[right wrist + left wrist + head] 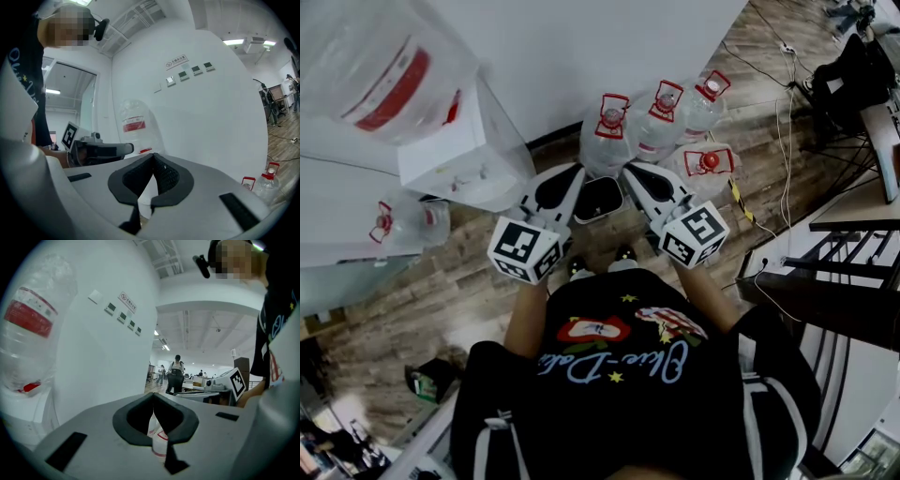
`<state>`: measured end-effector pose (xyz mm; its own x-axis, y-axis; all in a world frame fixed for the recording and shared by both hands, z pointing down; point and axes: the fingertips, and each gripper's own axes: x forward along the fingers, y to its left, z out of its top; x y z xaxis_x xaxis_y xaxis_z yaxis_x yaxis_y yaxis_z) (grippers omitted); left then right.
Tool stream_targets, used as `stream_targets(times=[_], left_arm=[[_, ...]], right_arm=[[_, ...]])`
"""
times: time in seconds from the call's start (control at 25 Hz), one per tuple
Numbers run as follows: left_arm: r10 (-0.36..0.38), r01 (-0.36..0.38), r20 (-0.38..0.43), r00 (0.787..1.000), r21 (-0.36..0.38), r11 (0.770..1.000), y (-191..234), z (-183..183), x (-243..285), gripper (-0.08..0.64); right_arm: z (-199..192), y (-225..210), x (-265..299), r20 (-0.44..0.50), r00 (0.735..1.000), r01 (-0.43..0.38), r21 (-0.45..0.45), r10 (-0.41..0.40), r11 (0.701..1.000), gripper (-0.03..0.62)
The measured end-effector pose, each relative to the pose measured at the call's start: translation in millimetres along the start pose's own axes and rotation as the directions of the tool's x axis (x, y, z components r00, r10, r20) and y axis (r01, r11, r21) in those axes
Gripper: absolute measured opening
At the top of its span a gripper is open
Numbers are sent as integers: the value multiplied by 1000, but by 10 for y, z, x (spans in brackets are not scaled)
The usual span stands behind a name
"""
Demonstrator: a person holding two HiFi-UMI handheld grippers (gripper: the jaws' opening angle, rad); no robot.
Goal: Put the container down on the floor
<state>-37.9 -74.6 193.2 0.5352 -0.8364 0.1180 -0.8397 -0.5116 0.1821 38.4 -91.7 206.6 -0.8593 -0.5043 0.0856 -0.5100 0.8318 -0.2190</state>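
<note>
Several clear water jugs with red caps [659,122] stand on the wood floor by the white wall; they also show low at the right of the right gripper view [268,181]. Another large jug [375,66] sits upside down on a white dispenser [464,159]. My left gripper [577,175] and right gripper [630,172] are held side by side above the floor, short of the jugs. Each one's jaws meet at the tip with nothing between them [153,397] [153,158]. Neither touches a jug.
A dark bin [598,199] stands on the floor between the two grippers. One more jug [411,225] rests left of the dispenser. Cables [786,131] trail over the floor at the right, beside a dark railing [848,272]. People stand far off in the hall [176,373].
</note>
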Motion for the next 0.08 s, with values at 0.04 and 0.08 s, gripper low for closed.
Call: stream_targets(times=[0.04,0.08], left_arm=[[-1,1,1,1000,4,1000,1,2,2,3],[-1,1,2,1000,7,1000,2,4,4,3]], right_arm=[[3,2,4,2,1000,-2,0,2,1000,-2],[7,4,7,5,1000,-4,0,4,1000,-2]])
